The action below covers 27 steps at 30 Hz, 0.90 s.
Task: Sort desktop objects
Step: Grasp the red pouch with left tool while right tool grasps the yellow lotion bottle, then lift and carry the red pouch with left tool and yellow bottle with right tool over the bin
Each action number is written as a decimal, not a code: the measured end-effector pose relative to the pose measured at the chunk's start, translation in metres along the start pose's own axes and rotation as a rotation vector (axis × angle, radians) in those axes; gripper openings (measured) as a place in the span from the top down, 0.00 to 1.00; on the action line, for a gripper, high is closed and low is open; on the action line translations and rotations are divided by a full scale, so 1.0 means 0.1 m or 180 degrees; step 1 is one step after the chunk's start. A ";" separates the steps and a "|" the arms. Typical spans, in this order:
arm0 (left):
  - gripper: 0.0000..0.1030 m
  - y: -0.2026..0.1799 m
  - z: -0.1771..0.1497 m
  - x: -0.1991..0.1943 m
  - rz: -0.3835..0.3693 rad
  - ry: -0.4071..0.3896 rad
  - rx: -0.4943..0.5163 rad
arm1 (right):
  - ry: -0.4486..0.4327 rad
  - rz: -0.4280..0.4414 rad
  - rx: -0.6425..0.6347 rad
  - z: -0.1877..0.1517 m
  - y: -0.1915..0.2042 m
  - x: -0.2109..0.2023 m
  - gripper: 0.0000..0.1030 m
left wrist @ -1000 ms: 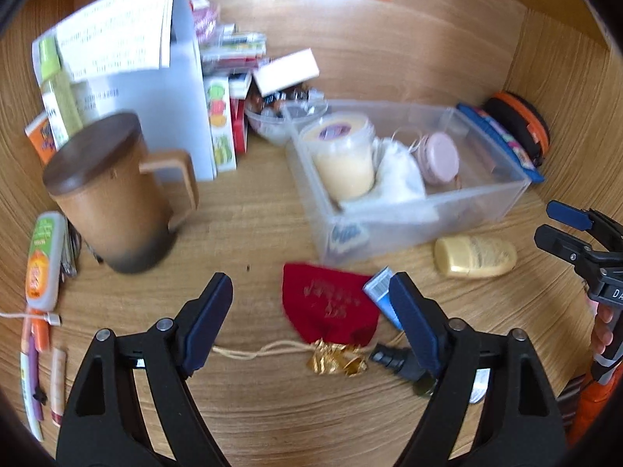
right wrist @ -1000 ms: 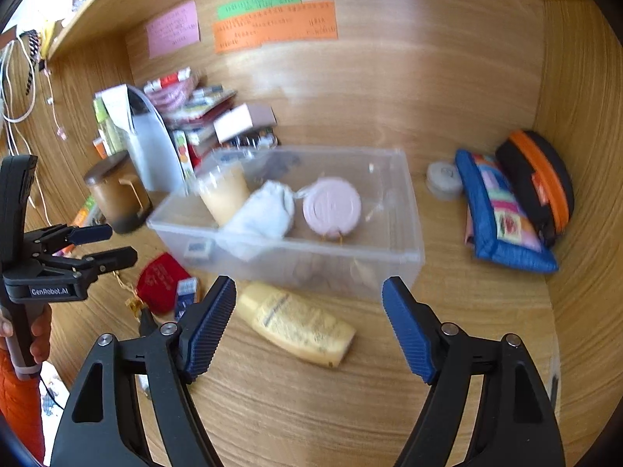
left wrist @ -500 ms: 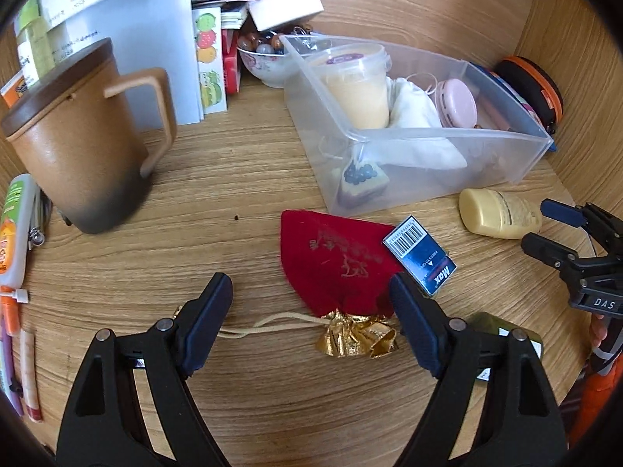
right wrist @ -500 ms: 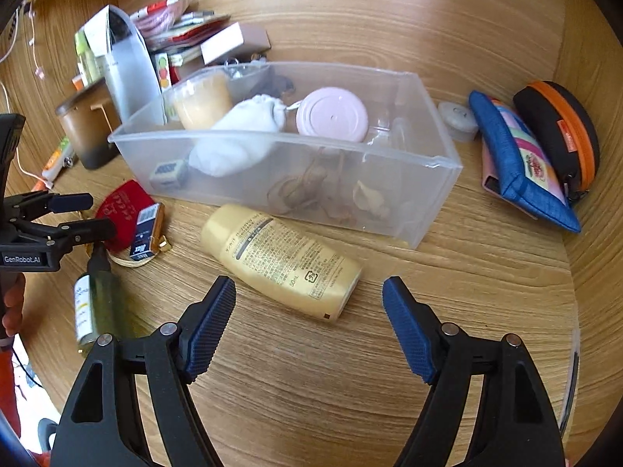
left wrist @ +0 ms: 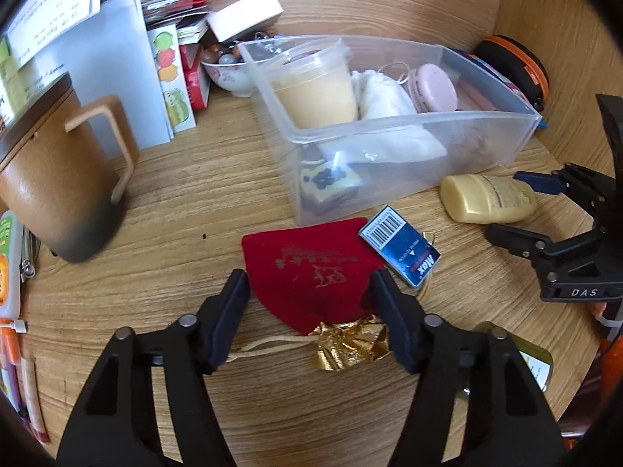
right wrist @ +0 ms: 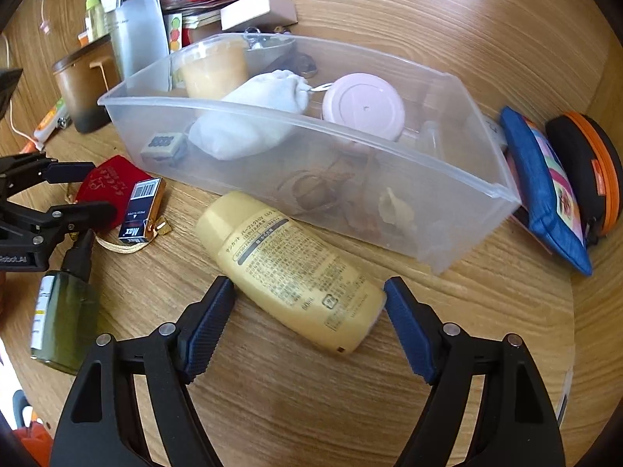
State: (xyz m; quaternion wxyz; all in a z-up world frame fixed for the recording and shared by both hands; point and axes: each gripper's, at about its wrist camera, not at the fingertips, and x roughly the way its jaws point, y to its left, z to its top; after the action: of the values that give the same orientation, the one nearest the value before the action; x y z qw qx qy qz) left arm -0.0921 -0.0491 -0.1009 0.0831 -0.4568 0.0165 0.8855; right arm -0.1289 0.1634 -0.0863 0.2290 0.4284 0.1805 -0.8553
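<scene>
A red drawstring pouch (left wrist: 311,272) with a gold tassel lies on the wooden desk; my left gripper (left wrist: 309,301) is open with its fingers on either side of the pouch's lower end. A blue staple box (left wrist: 401,251) lies by the pouch's right corner. A cream lotion bottle (right wrist: 292,268) lies on its side before the clear plastic bin (right wrist: 447,179); my right gripper (right wrist: 309,313) is open and straddles the bottle's base. The bin holds a cup, a white pouch and a pink round case. The bottle (left wrist: 486,198) also shows in the left wrist view.
A brown lidded mug (left wrist: 58,179) stands at the left with pens beside it. Books and boxes (left wrist: 171,62) stack behind. A green spray bottle (right wrist: 62,311) lies left of the right gripper. A blue pouch (right wrist: 545,190) and an orange-black case (right wrist: 588,171) lean on the right wall.
Both grippers have moved down and forward. The left one now brackets the red pouch, the right one brackets the lotion bottle's base. Both are still open.
</scene>
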 end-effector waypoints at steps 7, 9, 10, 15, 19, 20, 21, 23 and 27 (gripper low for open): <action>0.46 0.02 0.01 -0.03 -0.0023 -0.0032 -0.0056 | -0.0036 0.0101 -0.0044 0.02 0.06 0.02 0.22; 0.48 0.02 0.03 -0.01 -0.0039 -0.0040 -0.0088 | -0.0054 0.0119 -0.0066 0.00 0.09 0.01 0.23; 0.49 0.02 0.02 -0.03 -0.0042 -0.0047 -0.0099 | -0.0055 0.0156 -0.0063 0.04 0.08 0.02 0.27; 0.53 0.03 0.06 -0.05 -0.0011 -0.0123 -0.0110 | 0.0011 0.0439 -0.0019 0.02 0.11 -0.02 0.63; 0.54 0.08 0.05 -0.15 -0.0002 -0.0224 -0.0153 | 0.0035 0.0482 -0.0069 -0.04 0.13 -0.06 0.66; 0.54 0.09 0.04 -0.18 0.0003 -0.0246 -0.0168 | 0.0041 0.0517 -0.0091 -0.06 0.14 -0.09 0.67; 0.54 0.12 0.04 -0.20 0.0004 -0.0268 -0.0187 | 0.0043 0.0548 -0.0113 -0.06 0.16 -0.09 0.67; 0.54 0.18 0.02 -0.26 0.0026 -0.0300 -0.0236 | 0.0085 0.0596 -0.0171 -0.08 0.21 -0.11 0.66; 0.54 0.28 -0.02 -0.34 0.0040 -0.0336 -0.0302 | 0.0100 0.0525 -0.0272 -0.05 0.29 -0.10 0.60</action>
State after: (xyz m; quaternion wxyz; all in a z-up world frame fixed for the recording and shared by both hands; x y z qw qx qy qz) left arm -0.0757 -0.0809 -0.0763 0.0567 -0.4129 -0.0269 0.9086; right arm -0.1043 0.1440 -0.0849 0.3138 0.4451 0.1845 -0.8182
